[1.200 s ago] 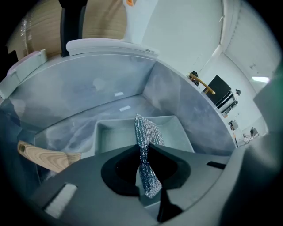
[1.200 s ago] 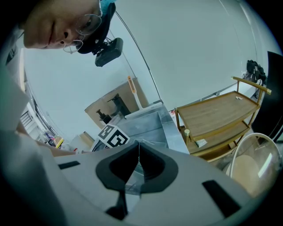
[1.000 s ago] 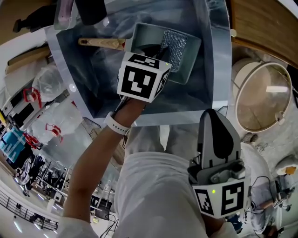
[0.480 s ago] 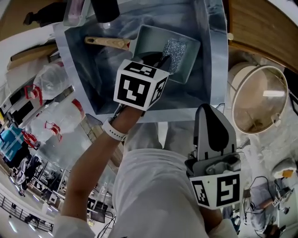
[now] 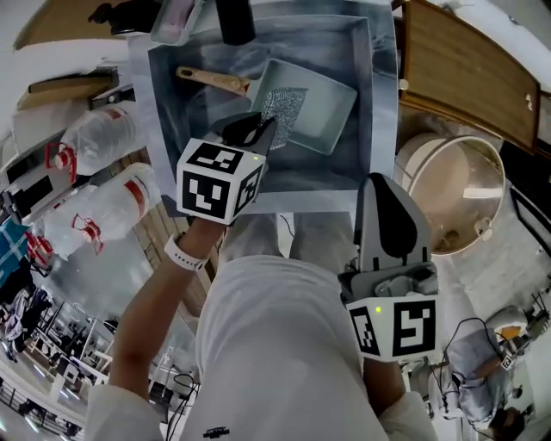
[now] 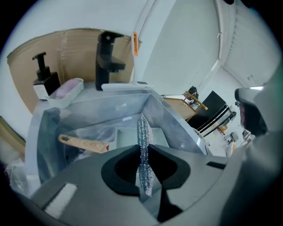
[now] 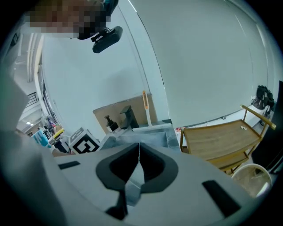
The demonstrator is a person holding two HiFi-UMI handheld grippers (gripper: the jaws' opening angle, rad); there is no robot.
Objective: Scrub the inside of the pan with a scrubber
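You are holding the right gripper [image 7: 138,153] close to your body, jaws pressed together on nothing, likely to stay out of the way. Farther out, your left gripper [image 6: 142,149] is pinching the scrubber [image 6: 143,131] edge-on over the near-left part of the pan [image 5: 325,114], which is lying in the sink [image 5: 380,79], wooden handle [image 5: 213,80] pointing left, its inside open for scrubbing.

Pan [image 5: 325,110] inside sink [image 5: 381,112], faucet [image 5: 234,19] behind
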